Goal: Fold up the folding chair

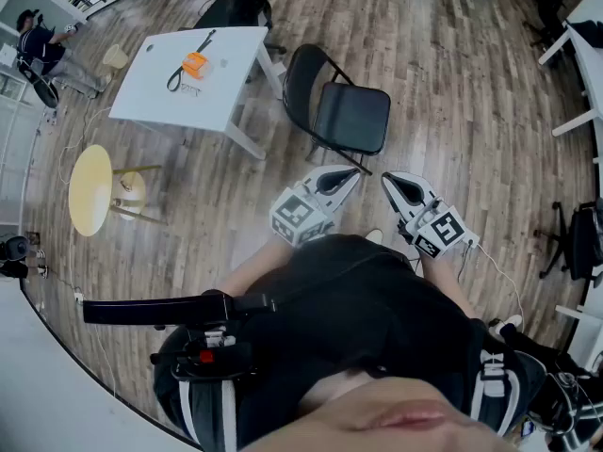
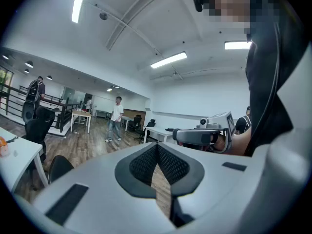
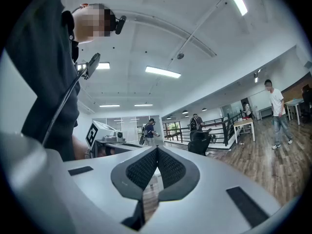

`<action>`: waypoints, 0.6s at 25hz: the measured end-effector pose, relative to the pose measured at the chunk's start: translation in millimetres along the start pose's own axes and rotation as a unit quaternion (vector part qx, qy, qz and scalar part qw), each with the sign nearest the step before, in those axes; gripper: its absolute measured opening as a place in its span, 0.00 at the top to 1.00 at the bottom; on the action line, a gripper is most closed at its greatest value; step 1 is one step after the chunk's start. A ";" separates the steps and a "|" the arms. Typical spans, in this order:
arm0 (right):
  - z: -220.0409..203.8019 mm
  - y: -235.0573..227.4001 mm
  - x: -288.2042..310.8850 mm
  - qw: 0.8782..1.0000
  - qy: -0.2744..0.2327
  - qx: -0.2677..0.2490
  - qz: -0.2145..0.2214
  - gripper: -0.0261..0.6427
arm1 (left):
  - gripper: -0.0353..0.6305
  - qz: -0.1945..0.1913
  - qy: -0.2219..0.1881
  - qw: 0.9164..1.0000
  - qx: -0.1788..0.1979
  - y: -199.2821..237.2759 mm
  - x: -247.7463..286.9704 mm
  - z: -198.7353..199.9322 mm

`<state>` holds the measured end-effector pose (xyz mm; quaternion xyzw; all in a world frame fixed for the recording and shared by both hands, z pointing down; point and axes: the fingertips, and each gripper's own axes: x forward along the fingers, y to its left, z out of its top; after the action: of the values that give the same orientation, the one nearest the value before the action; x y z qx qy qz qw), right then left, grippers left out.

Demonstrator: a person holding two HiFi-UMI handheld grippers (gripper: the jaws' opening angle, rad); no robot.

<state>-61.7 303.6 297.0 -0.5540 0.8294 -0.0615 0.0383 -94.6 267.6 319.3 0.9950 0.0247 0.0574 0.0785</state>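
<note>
The black folding chair (image 1: 341, 113) stands unfolded on the wooden floor, just right of a white table. Both grippers hang in front of my body, short of the chair and apart from it. My left gripper (image 1: 355, 172) is shut with nothing between its fingers, and my right gripper (image 1: 387, 182) is likewise shut and empty. Their tips are close together. In the left gripper view the closed jaws (image 2: 157, 146) point level into the room, with the chair's back (image 2: 58, 167) low on the left. The right gripper view shows its shut jaws (image 3: 157, 149) and the left gripper's marker cube (image 3: 100, 132) beyond.
The white table (image 1: 151, 88) left of the chair carries an orange item (image 1: 194, 64). A round yellow stool (image 1: 91, 188) stands at the left. An office chair (image 1: 573, 243) and white desks (image 1: 579, 64) are at the right. A person (image 2: 116, 118) walks farther off.
</note>
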 end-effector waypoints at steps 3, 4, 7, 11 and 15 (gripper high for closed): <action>0.1 0.9 3.9 1.000 0.002 -0.003 0.002 0.95 | 0.94 0.000 0.000 1.000 -0.003 2.7 -2.2 0.1; 0.1 1.2 4.4 1.000 0.002 -0.003 0.001 0.95 | 0.94 0.000 0.001 1.000 -0.004 2.8 -2.7 -0.2; -0.4 1.3 3.5 1.000 0.003 -0.003 0.000 0.95 | 0.94 0.000 0.003 1.000 -0.011 2.3 -2.8 -3.4; 0.5 2.5 0.8 1.000 -0.009 0.017 0.011 0.95 | 0.94 -0.004 0.003 1.000 -0.012 1.7 -2.0 -3.5; -1.4 0.2 -2.7 0.999 -0.015 0.030 0.019 0.95 | 0.94 -0.008 -0.001 1.000 -0.015 -0.1 -0.9 -2.4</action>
<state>-61.1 306.2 298.3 -0.5374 0.8369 -0.0775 0.0691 -95.8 268.0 321.6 0.9935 0.0322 0.0560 0.0939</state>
